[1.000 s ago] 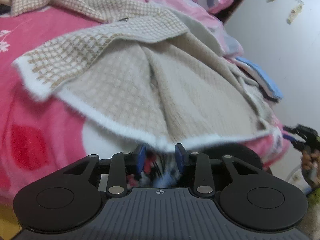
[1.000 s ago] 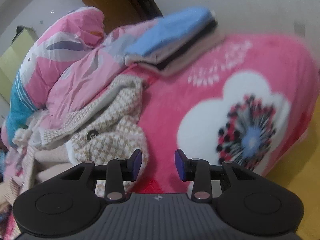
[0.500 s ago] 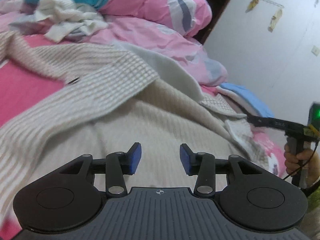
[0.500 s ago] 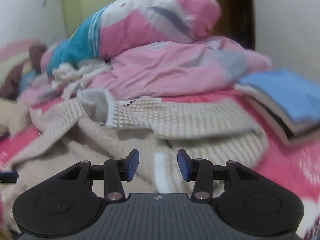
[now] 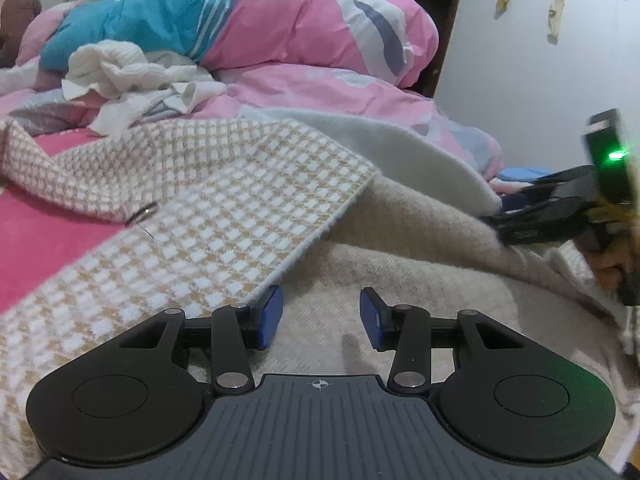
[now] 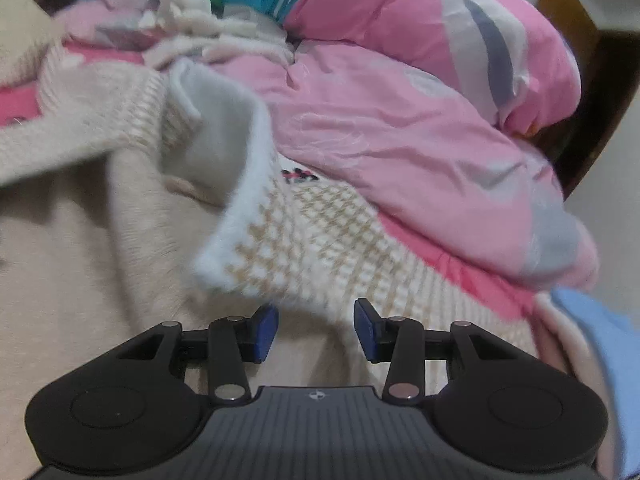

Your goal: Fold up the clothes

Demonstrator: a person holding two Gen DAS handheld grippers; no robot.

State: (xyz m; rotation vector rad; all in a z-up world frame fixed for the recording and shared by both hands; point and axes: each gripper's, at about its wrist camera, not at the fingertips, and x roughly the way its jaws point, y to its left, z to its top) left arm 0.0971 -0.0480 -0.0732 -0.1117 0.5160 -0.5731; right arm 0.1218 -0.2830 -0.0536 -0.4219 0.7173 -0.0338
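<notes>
Nearest, the left tool (image 5: 319,317) and the right tool (image 6: 316,329) hover with jaws spread, empty, over the beige-and-white checked knitted cardigan (image 5: 224,216) lying rumpled on the pink bed (image 5: 44,236). It looks soft, thick and limp, best pinched at its white fuzzy edge (image 6: 224,264). Its long axis seems to run near-left to far-right, toward the pink quilt (image 5: 320,88).

My right gripper (image 6: 316,330), jaws apart and empty, hangs over a beige-and-white checked knit garment (image 6: 320,248). Its white edge (image 6: 236,184) is turned up. A pink quilt (image 6: 400,112) lies behind.
</notes>
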